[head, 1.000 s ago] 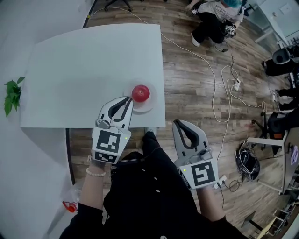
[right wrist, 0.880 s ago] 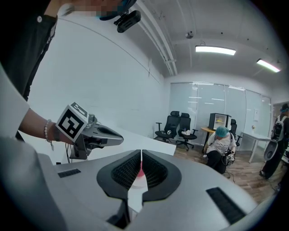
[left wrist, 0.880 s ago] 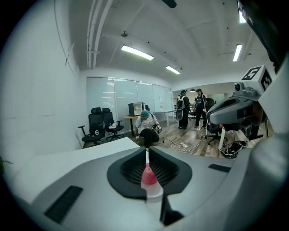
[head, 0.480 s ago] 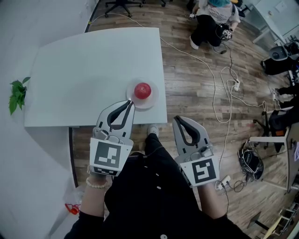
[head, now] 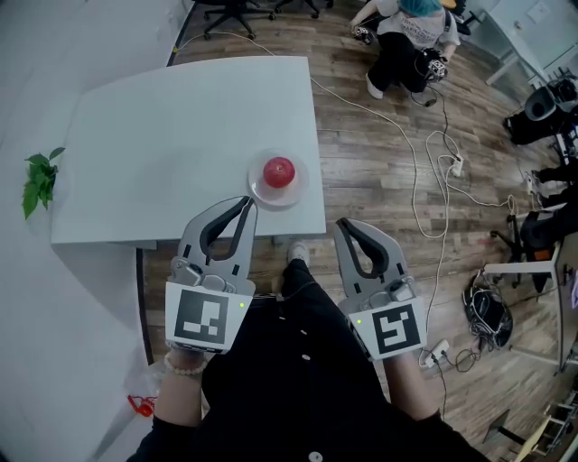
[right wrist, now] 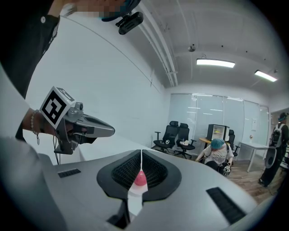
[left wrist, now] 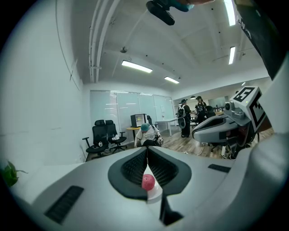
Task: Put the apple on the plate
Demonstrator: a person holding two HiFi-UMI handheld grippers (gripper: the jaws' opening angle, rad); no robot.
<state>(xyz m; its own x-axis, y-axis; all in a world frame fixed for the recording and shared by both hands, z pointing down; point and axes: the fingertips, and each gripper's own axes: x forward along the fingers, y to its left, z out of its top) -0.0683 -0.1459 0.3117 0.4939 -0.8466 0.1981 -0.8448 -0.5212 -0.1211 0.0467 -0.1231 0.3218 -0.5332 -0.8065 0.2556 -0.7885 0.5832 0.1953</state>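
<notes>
A red apple (head: pixel 279 170) sits on a small clear plate (head: pixel 259 191) near the front right corner of the white table (head: pixel 172 126). My left gripper (head: pixel 247 202) is shut and empty, with its tips just short of the plate's near rim and apart from it. My right gripper (head: pixel 341 226) is also shut and empty, off the table's front edge to the right. In the left gripper view the apple (left wrist: pixel 148 181) and plate (left wrist: pixel 155 194) show past the closed left gripper (left wrist: pixel 147 151). The right gripper view shows the apple (right wrist: pixel 141 178) beyond the shut right gripper (right wrist: pixel 141 154).
A green plant (head: pixel 40 180) pokes out at the table's left edge. On the wooden floor to the right lie a white cable (head: pixel 417 171) and a power strip (head: pixel 458 165). A person (head: pixel 406 41) sits on the floor at the back, near office chairs (head: pixel 230 11).
My left gripper has drawn back from beside the apple toward me and risen, so it stands clear of the plate. The right gripper shifted slightly. The apple stays on the plate.
</notes>
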